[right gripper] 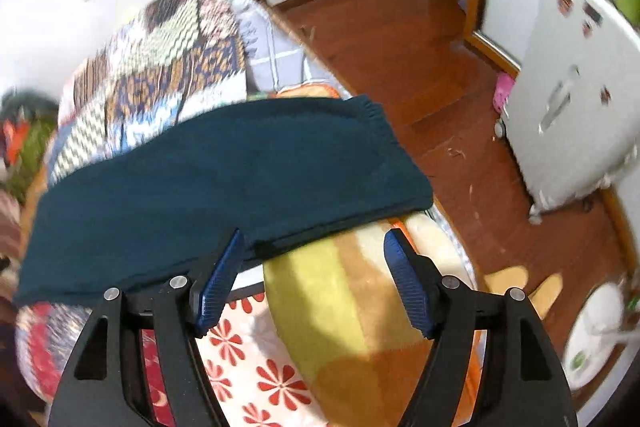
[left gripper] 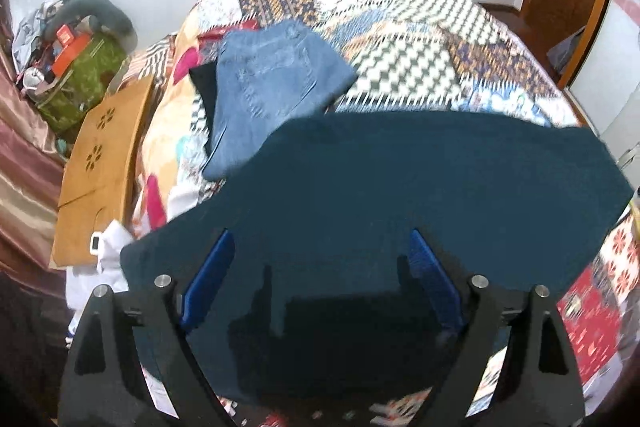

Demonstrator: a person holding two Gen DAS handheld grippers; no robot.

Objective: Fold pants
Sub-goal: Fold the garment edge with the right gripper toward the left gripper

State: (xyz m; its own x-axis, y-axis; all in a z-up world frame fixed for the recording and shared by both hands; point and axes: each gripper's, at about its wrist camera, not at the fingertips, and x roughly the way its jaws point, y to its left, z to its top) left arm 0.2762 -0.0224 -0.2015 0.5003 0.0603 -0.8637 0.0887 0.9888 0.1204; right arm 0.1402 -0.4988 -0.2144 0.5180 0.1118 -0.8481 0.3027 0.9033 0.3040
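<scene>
Dark teal knit pants (left gripper: 400, 195) lie flat across the patterned bed; they also show in the right wrist view (right gripper: 224, 179), with a ribbed cuff at the far right end. My left gripper (left gripper: 320, 251) is open, its blue pads (left gripper: 208, 275) spread above the pants near their near edge, holding nothing. My right gripper (right gripper: 316, 251) is open at the pants' near edge, its left pad (right gripper: 218, 279) just at the cloth and its right pad over a yellow-orange pillow (right gripper: 348, 311). Neither grips the cloth.
Folded blue jeans (left gripper: 272, 87) lie on a dark garment farther back on the patchwork quilt (left gripper: 420, 39). A wooden board (left gripper: 100, 167) and a cluttered bag (left gripper: 76, 83) stand left of the bed. Wooden floor (right gripper: 440, 99) and a white fridge (right gripper: 572, 115) lie to the right.
</scene>
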